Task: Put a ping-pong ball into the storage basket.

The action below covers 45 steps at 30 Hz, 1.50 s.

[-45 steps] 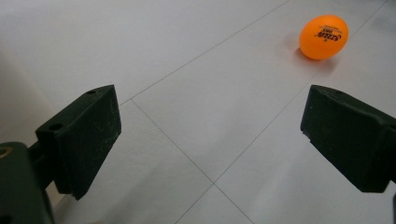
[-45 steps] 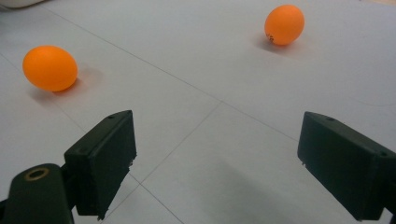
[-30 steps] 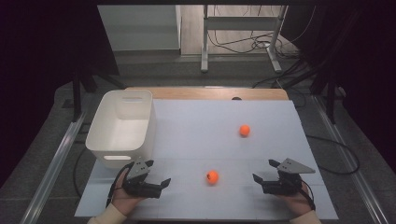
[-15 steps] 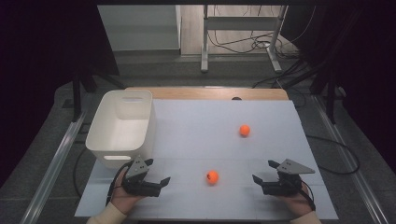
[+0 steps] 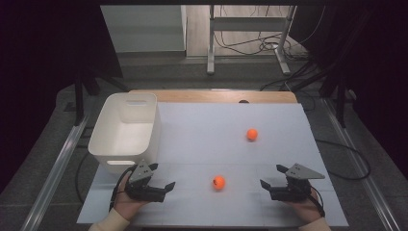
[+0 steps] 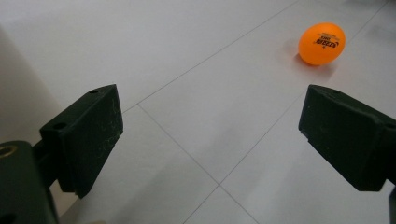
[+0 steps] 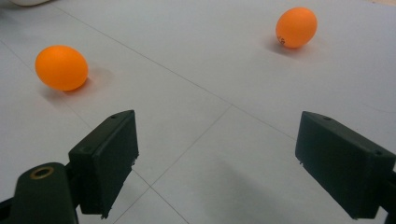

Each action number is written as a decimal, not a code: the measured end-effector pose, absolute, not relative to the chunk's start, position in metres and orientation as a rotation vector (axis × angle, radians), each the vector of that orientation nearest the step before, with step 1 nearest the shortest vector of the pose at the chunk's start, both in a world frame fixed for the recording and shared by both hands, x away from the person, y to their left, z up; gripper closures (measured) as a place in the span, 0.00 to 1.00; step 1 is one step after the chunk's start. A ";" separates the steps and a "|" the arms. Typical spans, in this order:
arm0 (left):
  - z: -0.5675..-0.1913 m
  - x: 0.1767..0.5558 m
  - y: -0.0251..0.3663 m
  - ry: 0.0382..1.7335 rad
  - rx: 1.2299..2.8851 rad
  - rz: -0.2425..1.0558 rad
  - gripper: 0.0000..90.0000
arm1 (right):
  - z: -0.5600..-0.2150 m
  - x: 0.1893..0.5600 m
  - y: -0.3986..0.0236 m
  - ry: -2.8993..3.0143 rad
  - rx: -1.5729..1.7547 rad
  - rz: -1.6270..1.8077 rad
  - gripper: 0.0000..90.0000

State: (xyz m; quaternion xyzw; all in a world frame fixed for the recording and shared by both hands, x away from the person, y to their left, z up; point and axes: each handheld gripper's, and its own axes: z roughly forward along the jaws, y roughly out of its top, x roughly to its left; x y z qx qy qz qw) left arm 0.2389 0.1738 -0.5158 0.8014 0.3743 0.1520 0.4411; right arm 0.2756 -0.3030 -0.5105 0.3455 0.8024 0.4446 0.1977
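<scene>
While both hands rested at the near edge of the white table (image 5: 202, 125), the high view had the left gripper (image 5: 162, 185) and right gripper (image 5: 270, 177) spread wide, the near orange ball (image 5: 218, 182) between them, far ball (image 5: 252, 134) further back, white bin (image 5: 126, 131) at left. Left gripper view: jaws apart, holding nothing, near ball (image 6: 321, 43) ahead (printed text on it). Right gripper view: jaws apart, near ball (image 7: 61, 67) left, far ball (image 7: 296, 27) right.
</scene>
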 end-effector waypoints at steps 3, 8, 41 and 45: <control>-0.515 0.239 0.172 0.925 1.992 0.375 0.08 | -0.510 0.276 -0.302 2.246 0.962 1.244 0.15; -0.511 0.238 0.170 0.915 1.980 0.361 0.08 | -0.510 0.276 -0.302 2.245 0.962 1.245 0.15; -0.496 0.250 0.148 0.879 1.985 0.311 0.09 | -0.510 0.277 -0.302 2.244 0.962 1.240 0.15; -0.494 0.252 0.144 0.872 1.985 0.306 0.09 | -0.510 0.277 -0.302 2.242 0.961 1.240 0.15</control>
